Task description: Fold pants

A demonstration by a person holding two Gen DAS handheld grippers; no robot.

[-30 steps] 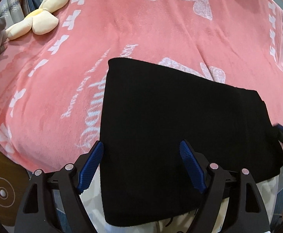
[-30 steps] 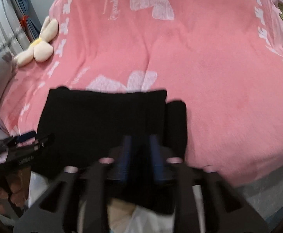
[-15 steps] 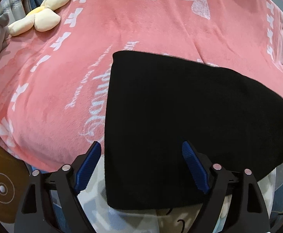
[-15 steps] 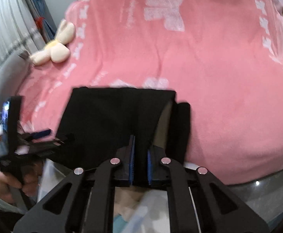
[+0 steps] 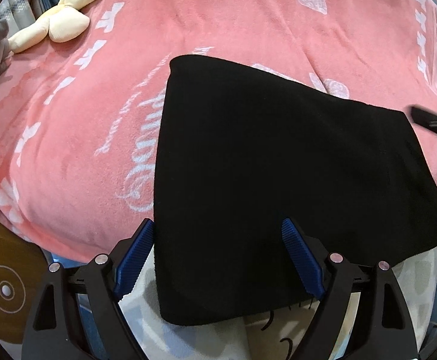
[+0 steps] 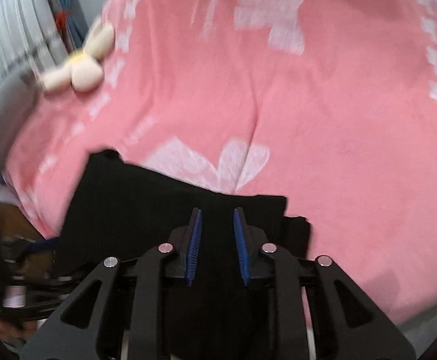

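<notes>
loc: home bedroom | evid: bed w/ pink fleece blanket [image 5: 248,24], plush toy [image 5: 59,25], curtains [image 6: 14,36]

The pants [image 5: 278,180] are a matt black cloth with a soft, faintly fuzzy nap that swallows the light. Under them the blanket [image 5: 248,24] on the bed is pink fleece, plush and matt, its pale bows and lettering looking slightly worn into the pile. At about ten o'clock lies a cream plush toy [image 5: 59,21], smooth stuffed fabric. The left gripper [image 5: 218,255] is matt black plastic with small shiny metal pins, and its fingers [image 5: 134,258] carry ribbed blue pads, rubbery in look. The right gripper [image 6: 218,240] shows the same black plastic, bright pins and ridged blue pads. At eight o'clock sits a brown, wood-like disc [image 5: 5,273] with a dull sheen.
</notes>
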